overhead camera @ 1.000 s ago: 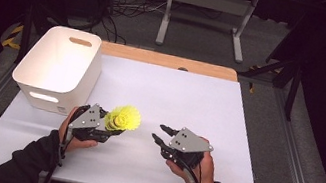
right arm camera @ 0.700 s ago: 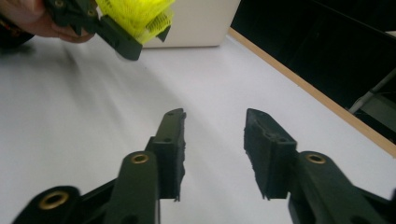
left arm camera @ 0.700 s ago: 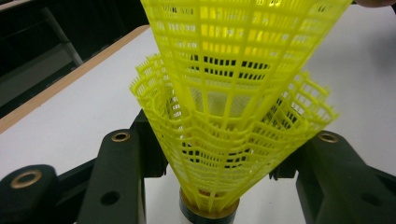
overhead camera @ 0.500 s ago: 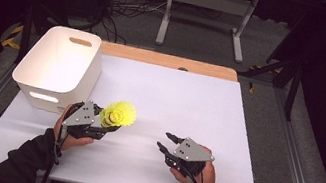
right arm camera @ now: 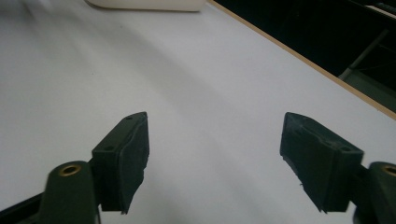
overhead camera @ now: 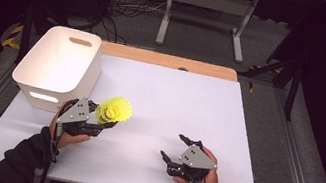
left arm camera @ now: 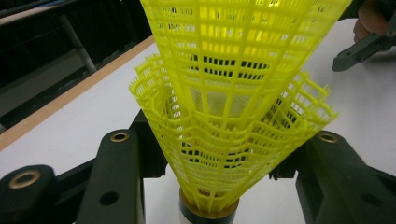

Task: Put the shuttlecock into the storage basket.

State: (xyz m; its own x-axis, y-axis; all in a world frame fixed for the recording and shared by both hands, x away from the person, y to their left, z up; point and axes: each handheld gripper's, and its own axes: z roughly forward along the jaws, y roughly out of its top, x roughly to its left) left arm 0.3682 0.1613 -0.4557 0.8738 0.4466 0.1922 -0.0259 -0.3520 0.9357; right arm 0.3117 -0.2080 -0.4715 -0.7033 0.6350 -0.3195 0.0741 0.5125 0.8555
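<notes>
Holding two nested yellow shuttlecocks (overhead camera: 115, 110), the left gripper (overhead camera: 103, 122) sits near the table's left front, just in front of the white bin (overhead camera: 60, 69). In the left gripper view the shuttlecocks (left arm camera: 233, 107) stand between the jaws, cork end down by the jaw roots, skirts flaring up and outward; both jaws press the lower skirt from either side. One skirt sits inside the other, the outer rim wavy and a little bent.

Right gripper (overhead camera: 175, 148) low over the white table (overhead camera: 175, 98), front right of centre, well apart from the left one. Its jaws have just been opening and now stand spread, nothing between them. Right gripper view: both pads (right arm camera: 128, 154) wide apart above bare white tabletop, bin edge at far top, wooden table strip along the right.

Bin sits at the table's left rear corner, handle slot facing the front. Dark sleeves on both forearms.
</notes>
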